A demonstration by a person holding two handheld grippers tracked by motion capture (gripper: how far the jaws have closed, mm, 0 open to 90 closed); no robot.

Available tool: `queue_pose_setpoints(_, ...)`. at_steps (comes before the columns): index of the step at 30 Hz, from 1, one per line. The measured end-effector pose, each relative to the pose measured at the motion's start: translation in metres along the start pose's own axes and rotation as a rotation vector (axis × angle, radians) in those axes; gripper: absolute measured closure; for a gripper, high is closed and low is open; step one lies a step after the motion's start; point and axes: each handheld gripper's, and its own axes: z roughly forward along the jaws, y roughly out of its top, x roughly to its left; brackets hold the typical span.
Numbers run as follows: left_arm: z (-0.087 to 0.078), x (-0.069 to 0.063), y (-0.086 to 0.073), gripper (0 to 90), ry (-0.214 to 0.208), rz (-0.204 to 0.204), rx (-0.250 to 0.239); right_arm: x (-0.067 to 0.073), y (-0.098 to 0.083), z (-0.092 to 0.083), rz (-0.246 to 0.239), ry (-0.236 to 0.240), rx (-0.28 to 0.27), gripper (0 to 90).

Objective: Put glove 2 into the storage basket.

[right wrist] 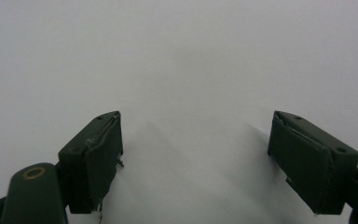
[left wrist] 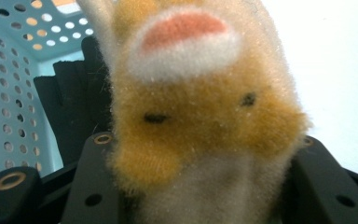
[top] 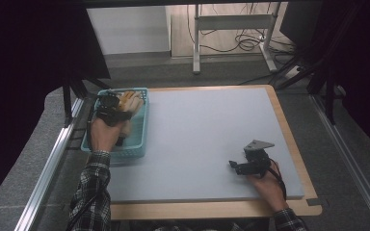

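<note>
An orange and white plush toy (left wrist: pixel 200 107) sits between my left gripper's fingers (left wrist: pixel 91 182), which press on its sides. In the high view that gripper (top: pixel 111 111) holds the plush toy (top: pixel 129 102) over the far end of a teal perforated basket (top: pixel 125 155) at the table's left. The basket's wall (left wrist: pixel 9 93) stands just behind the toy. My right gripper (top: pixel 235 166) rests low over the grey mat (top: pixel 197 125) at the front right. Its jaws are wide apart with nothing between them (right wrist: pixel 196 154).
A black cloth item (left wrist: pixel 74 107) lies in the basket behind the toy. The mat lies on a wooden board (top: pixel 289 139) with metal rails (top: pixel 48 163) along both sides. A white frame (top: pixel 231 29) and cables stand on the floor beyond.
</note>
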Motion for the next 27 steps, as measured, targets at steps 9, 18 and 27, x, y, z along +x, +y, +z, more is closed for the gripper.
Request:
queue_pose_setpoints(9,0.025,0.003,0.001,51.0,0.021,-0.008,0.056,0.0,0.0,0.0,0.0,0.0,0.0,17.6)
queue_pose_setpoints(18,0.053,-0.001,0.003,49.8,0.009,-0.01,0.117,0.0,0.0,0.0,0.0,0.0,-0.001,17.6)
queue_pose_setpoints(27,0.076,-0.007,0.006,46.6,-0.03,0.006,0.211,0.0,0.0,0.0,0.001,0.001,-0.001,17.6)
